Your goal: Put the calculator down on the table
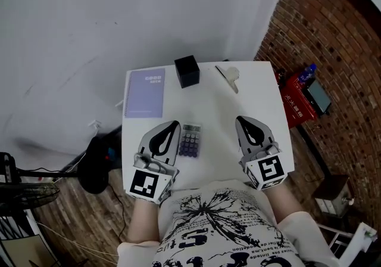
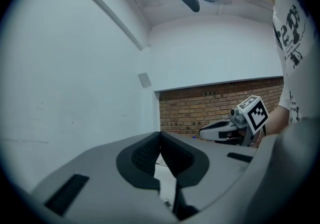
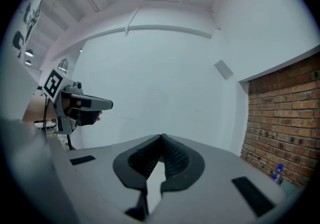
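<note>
White table (image 1: 209, 103); lavender notebook (image 1: 146, 93) at its upper left; black cube (image 1: 187, 71); purple-keyed calculator (image 1: 190, 140); red-brown brick wall (image 1: 324, 33) at right.

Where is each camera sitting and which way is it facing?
Head view: on the person's head, facing steeply down at the table and calculator; shows the shirt, left hand-held gripper and right hand-held gripper.
Left gripper view: on the left hand-held gripper, facing along its shut jaws toward the brick wall; shirt at right.
Right gripper view: on the right hand-held gripper, facing along its shut jaws toward a white wall.
Shared: each gripper view shows the other hand-held gripper.
</note>
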